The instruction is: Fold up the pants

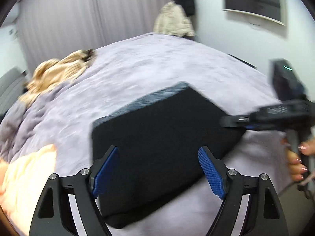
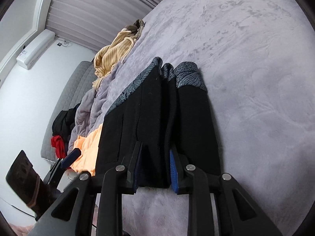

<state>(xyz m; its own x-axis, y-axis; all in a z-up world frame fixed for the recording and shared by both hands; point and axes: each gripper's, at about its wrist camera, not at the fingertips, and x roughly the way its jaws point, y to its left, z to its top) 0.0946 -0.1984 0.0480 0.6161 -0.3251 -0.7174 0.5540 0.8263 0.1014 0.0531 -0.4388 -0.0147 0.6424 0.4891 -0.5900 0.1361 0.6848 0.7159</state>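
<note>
The black pants (image 1: 157,137) lie folded into a thick rectangle on the lilac bedspread (image 1: 137,63), their grey patterned waistband (image 2: 187,74) at the far end. My left gripper (image 1: 158,172) hovers open over the near edge of the pants, blue pads wide apart, with nothing gripped. My right gripper (image 2: 155,167) has its pads against a bundle of the folded layers at the pants' near edge. In the left wrist view the right gripper (image 1: 234,122) reaches in at the pants' right corner, held by a hand (image 1: 297,163).
A tan ribbed garment (image 2: 114,55) and a bunched grey blanket (image 2: 88,106) lie along the bed's left side. A peach garment (image 2: 86,149) sits beside the pants. Red and black clothes (image 2: 59,137) lie on a grey quilted surface. Coats (image 1: 175,19) and a wall screen (image 1: 254,0) are behind the bed.
</note>
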